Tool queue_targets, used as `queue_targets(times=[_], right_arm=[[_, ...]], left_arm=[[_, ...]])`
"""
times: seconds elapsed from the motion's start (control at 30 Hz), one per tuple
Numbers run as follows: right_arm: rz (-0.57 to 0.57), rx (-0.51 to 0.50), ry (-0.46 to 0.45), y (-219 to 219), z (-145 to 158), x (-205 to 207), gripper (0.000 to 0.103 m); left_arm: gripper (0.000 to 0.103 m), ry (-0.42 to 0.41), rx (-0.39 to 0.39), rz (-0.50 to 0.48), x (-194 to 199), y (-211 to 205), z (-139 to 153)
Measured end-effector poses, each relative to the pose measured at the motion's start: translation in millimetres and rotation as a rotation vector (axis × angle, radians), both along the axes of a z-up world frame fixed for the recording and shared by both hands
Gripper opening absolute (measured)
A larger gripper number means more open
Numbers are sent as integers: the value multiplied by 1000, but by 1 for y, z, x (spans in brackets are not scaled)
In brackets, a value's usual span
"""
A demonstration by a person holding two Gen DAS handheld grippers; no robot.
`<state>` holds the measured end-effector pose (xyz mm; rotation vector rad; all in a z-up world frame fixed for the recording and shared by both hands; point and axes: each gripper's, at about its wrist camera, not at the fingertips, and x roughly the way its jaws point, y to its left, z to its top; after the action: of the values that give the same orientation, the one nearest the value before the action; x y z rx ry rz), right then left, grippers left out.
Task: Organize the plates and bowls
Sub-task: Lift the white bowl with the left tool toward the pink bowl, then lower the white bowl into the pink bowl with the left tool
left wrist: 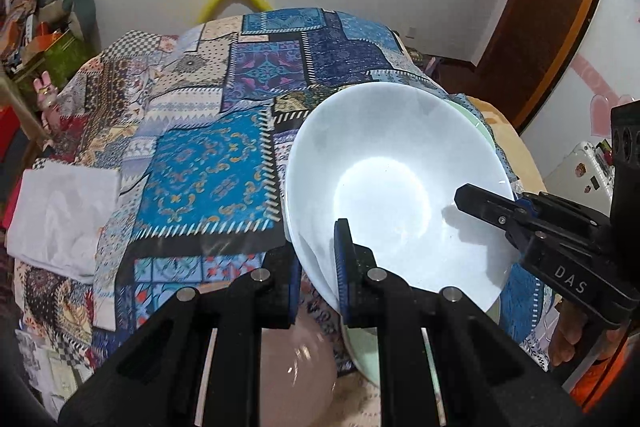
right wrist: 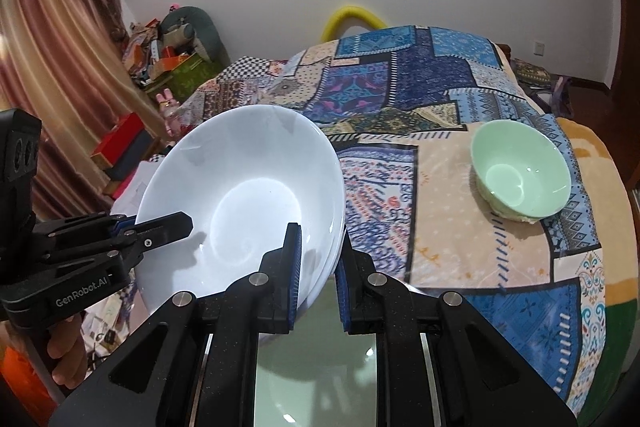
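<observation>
My two claws, left claw (left wrist: 318, 269) and right claw (right wrist: 318, 269), each clamp one white bowl's (right wrist: 244, 199) rim; one green bowl (right wrist: 520, 169) sits at two o'clock on the patchwork bed (right wrist: 460, 87).

So the big bowl (right wrist: 244, 203) is up off the bed (right wrist: 460, 75), tilted, with both tools on its rim: the right tool (right wrist: 318, 275) pinches the near edge, the left tool (right wrist: 168, 227) comes in from the left side. Off to the right, a smaller bowl (right wrist: 520, 171) sits upright on the bedspread, well apart. From the left wrist view, a folded cloth (left wrist: 64, 223) lies on the bed far left, and another bowl (left wrist: 296, 379) sits right under the left tool (left wrist: 320, 267).
</observation>
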<state>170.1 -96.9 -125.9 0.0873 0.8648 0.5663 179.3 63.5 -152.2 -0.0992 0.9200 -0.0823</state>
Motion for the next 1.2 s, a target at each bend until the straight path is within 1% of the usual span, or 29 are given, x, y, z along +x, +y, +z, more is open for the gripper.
queue_targets(times=[0.17, 0.4, 0.6, 0.87, 1.1, 1.2], right_arm=[[27, 5, -1, 14, 1, -14, 14], [78, 8, 1, 38, 0, -28, 14], [111, 12, 11, 56, -4, -40, 15], [145, 7, 42, 79, -18, -50, 15], [164, -6, 82, 93, -34, -55, 15], [170, -16, 102, 100, -43, -58, 15]], left_arm=[[14, 5, -1, 26, -22, 16, 3], [14, 6, 20, 71, -52, 36, 4], [14, 17, 10, 108, -71, 56, 0], [14, 48, -4, 149, -88, 80, -17], [14, 78, 1, 167, -94, 91, -35], [14, 95, -9, 175, -96, 96, -45]])
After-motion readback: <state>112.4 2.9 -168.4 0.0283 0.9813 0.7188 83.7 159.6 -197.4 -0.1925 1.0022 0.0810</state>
